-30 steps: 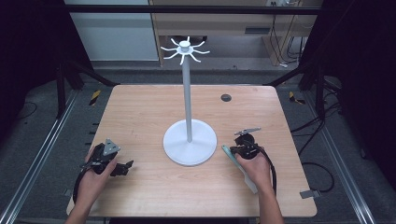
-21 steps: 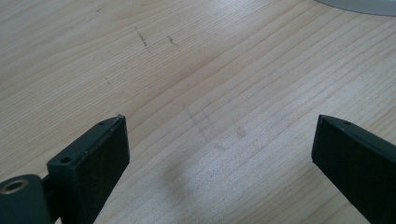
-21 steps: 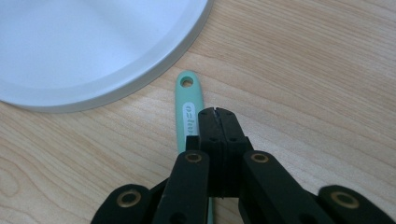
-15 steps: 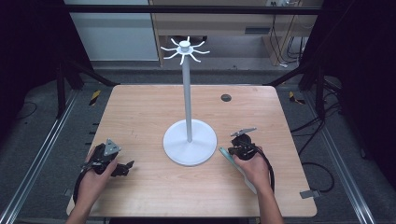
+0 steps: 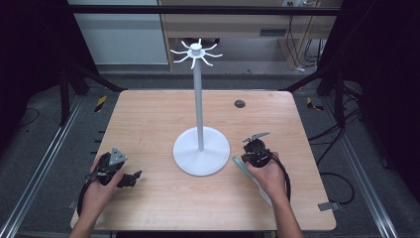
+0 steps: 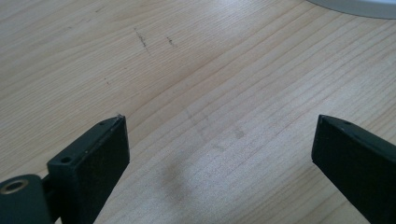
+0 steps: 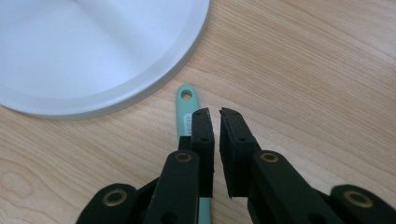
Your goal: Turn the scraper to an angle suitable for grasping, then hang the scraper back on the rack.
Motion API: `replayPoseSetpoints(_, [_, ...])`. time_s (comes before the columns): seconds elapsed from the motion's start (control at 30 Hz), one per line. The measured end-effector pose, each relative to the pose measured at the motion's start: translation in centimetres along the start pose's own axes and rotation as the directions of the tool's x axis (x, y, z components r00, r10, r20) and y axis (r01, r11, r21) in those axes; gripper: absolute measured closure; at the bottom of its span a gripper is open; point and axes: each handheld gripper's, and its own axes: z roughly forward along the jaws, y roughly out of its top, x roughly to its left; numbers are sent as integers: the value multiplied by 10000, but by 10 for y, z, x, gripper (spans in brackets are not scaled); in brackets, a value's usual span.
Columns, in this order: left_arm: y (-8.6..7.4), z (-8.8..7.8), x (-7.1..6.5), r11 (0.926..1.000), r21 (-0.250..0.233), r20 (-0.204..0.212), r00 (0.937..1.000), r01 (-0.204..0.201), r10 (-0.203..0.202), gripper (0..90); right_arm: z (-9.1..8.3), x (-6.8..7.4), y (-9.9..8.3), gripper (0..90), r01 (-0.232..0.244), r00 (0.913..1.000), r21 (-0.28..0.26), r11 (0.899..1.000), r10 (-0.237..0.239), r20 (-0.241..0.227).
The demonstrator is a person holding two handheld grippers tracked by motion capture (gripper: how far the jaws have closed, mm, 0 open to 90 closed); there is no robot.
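Observation:
A white stand (image 5: 199, 99) with a ring of hooks at its top rises from a round base (image 5: 201, 151) at mid-table. A mint-green utensil (image 5: 241, 167) lies flat to the right of the base, and its handle end with a hole (image 7: 187, 100) almost touches the base rim (image 7: 93, 46). My right gripper (image 5: 244, 157) hovers low over that handle. Its jaws (image 7: 215, 112) have just been opening and stand a narrow gap apart with nothing between them; the handle runs under the left jaw. My left gripper (image 5: 134, 177) rests at the front left, wide open (image 6: 222, 119) over bare wood.
A small dark round cap (image 5: 239, 103) sits in the wooden table (image 5: 148, 119) toward the back right. The stand's base edge (image 6: 359, 5) lies ahead and to the right of my left gripper. Metal rails and cables run along the floor on both sides.
My right gripper has edged slightly left toward the stand's base. The left hand and the stand have not moved.

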Motion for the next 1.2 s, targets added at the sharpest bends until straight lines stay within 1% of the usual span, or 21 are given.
replayPoseSetpoints(0.1, [0,0,0,10000,-8,2,10000,15,-15,39,-2,3,4,812,63,10000,68,10000,-63,-48])
replayPoseSetpoints(0.13, [0,0,0,10000,-8,3,10000,18,-18,39,-2,3,5,805,162,9999,56,9999,-162,-16])
replayPoseSetpoints(0.23, [0,0,0,10000,-6,1,10000,25,-25,39,-3,4,9,776,147,9999,216,9997,-146,-50])
replayPoseSetpoints(0.27, [0,0,0,10000,-9,3,10000,26,-26,39,-3,4,10,762,249,9997,250,9994,-248,-26])
replayPoseSetpoints(0.33, [0,0,0,10000,-22,0,10000,28,-28,39,-3,6,12,724,294,9996,297,9991,-293,-50])
replayPoseSetpoints(0.4, [0,0,0,10000,-2,11,10000,32,-32,39,-4,7,14,706,325,9995,334,9989,-323,-69])
replayPoseSetpoints(0.67, [0,0,0,10000,20,48,10000,44,-45,39,-8,7,23,586,341,9994,470,9983,-338,-86])
replayPoseSetpoints(0.7, [0,1,0,10000,30,52,10000,38,-38,39,-8,7,24,563,406,9992,484,9980,-404,-36])
replayPoseSetpoints(0.73, [0,1,0,10000,31,58,10000,31,-31,39,-8,7,25,537,349,9994,518,9980,-350,10])
replayPoseSetpoints(0.8, [0,1,-1,10000,18,56,10000,9,-9,39,-8,6,27,511,363,9993,601,9975,-360,-60])
replayPoseSetpoints(0.87, [0,0,-1,10000,20,48,10000,19,-19,39,-7,6,29,502,319,9995,678,9972,-318,-22])
replayPoseSetpoints(1.03, [0,0,0,10000,10,51,10000,32,-32,39,-4,6,32,507,353,9993,815,9960,-346,-103])
replayPoseSetpoints(1.13, [0,1,-1,10000,57,75,10000,-14,14,40,0,7,32,492,268,9996,939,9952,-259,-116])
replayPoseSetpoints(1.2, [0,1,-1,10000,46,75,10000,-23,22,39,2,7,32,497,179,9998,1033,9945,-167,-116])
